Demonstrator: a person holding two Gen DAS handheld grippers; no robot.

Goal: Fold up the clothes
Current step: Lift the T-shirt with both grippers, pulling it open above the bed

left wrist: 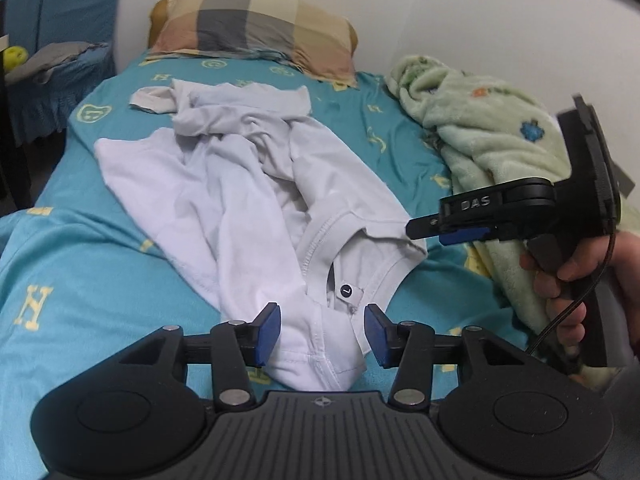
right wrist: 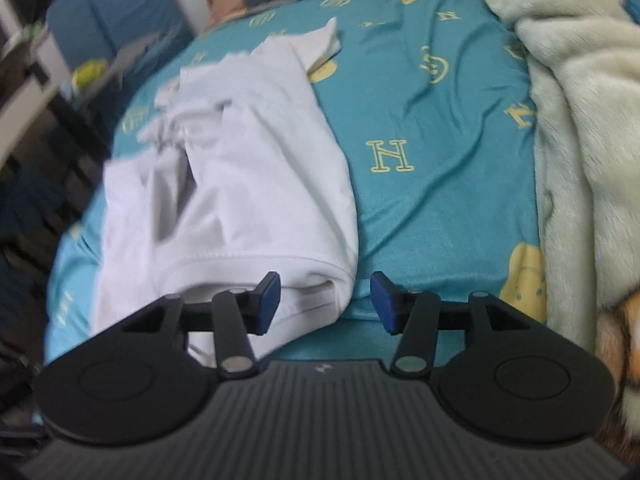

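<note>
A crumpled white T-shirt [left wrist: 224, 200] lies on the teal bed sheet [left wrist: 80, 260], its collar with an "L" label [left wrist: 346, 290] nearest to me. My left gripper [left wrist: 322, 332] stands open over the near collar edge; a fold of the shirt lies between the blue pads without being pinched. In the right wrist view the T-shirt [right wrist: 248, 168] runs away along the sheet [right wrist: 440, 200]. My right gripper [right wrist: 325, 303] is open, with the shirt's near corner between its fingers, close to the left pad. In the left wrist view the right gripper [left wrist: 416, 230] appears side-on at the shirt's right edge.
A checked pillow [left wrist: 256, 28] lies at the head of the bed. A pale green fleece blanket [left wrist: 480, 128] is heaped along the right side, blanket [right wrist: 580, 120]. A hand [left wrist: 560, 280] holds the right gripper's handle. Blue-covered furniture [left wrist: 52, 60] stands left of the bed.
</note>
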